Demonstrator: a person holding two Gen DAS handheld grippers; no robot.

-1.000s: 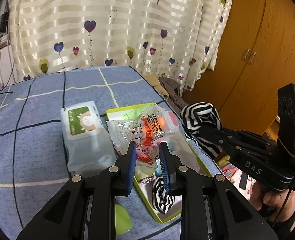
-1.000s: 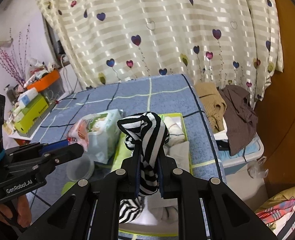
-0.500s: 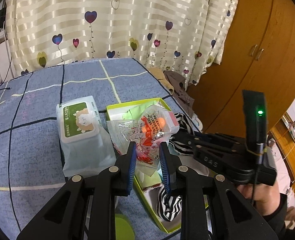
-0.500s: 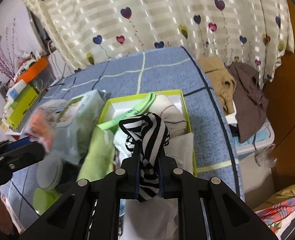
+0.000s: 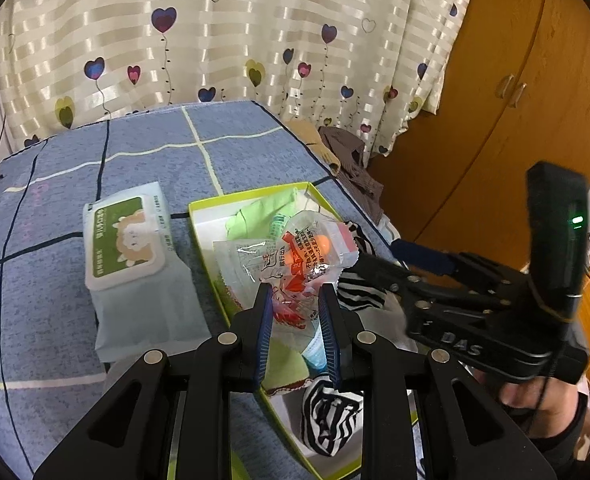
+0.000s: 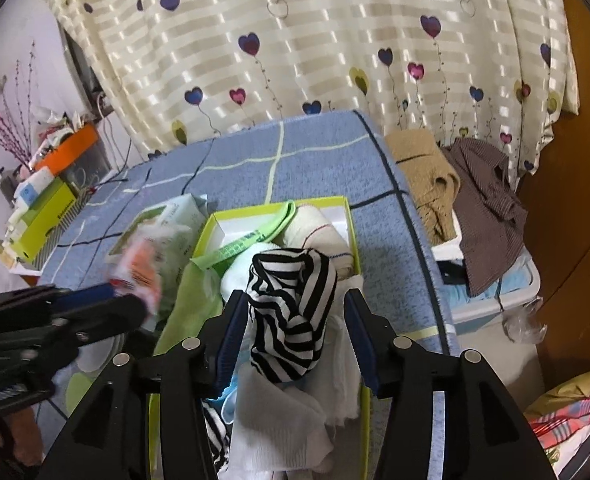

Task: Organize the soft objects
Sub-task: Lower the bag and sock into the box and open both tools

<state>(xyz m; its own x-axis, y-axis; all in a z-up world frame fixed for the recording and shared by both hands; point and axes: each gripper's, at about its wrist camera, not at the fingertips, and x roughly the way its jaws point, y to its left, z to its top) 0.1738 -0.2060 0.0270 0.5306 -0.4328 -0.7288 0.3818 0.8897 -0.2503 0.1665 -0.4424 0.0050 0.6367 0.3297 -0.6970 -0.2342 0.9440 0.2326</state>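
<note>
Two grippers hang over the lime-green cardboard box: the right gripper, jaws just spread, straddles a black-and-white striped sock lying inside; the left gripper pinches a crinkly clear snack packet. Beside the box lies a green-labelled wet-wipes pack.

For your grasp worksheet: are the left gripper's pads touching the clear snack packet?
Touching. In the left wrist view the left gripper has both blue pads pressed against the snack packet, which is held above the green box.
</note>
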